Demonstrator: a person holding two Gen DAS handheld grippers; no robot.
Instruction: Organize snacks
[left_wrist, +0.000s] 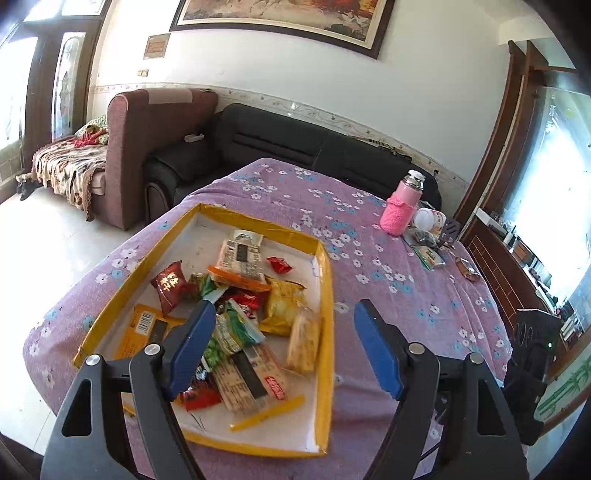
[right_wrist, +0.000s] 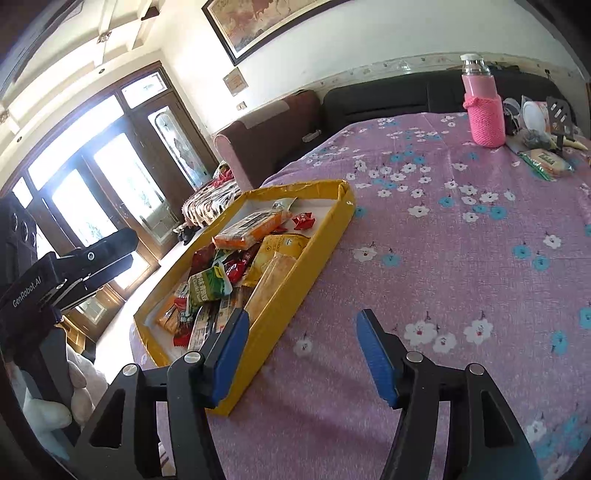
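Looking forward along each gripper, both views show a table covered in a purple cloth printed with white and blue flowers. On it sits a shallow yellow box with a white floor, and the snacks lie heaped inside it: a dark red packet, an orange-edged packet with a printed label, a small red sweet, a yellow crinkled bag, green wrappers, a pale wafer pack against the box's right wall, and a loose yellow strip near the front edge. The left gripper hovers over the near end of the box with its blue pads standing wide apart and nothing between them; one pad is above the snacks, the other above bare cloth outside the box. The right gripper is also apart and empty, poised over the cloth just right of the box, its left pad near the box's near corner. In the right wrist view the left gripper's black body shows at the left edge, with a hand in a pale glove on its handle. At the table's far side stands a pink bottle in a knitted sleeve, beside a small clutter of items, well apart from the box. Behind the table are a black sofa and a maroon armchair.
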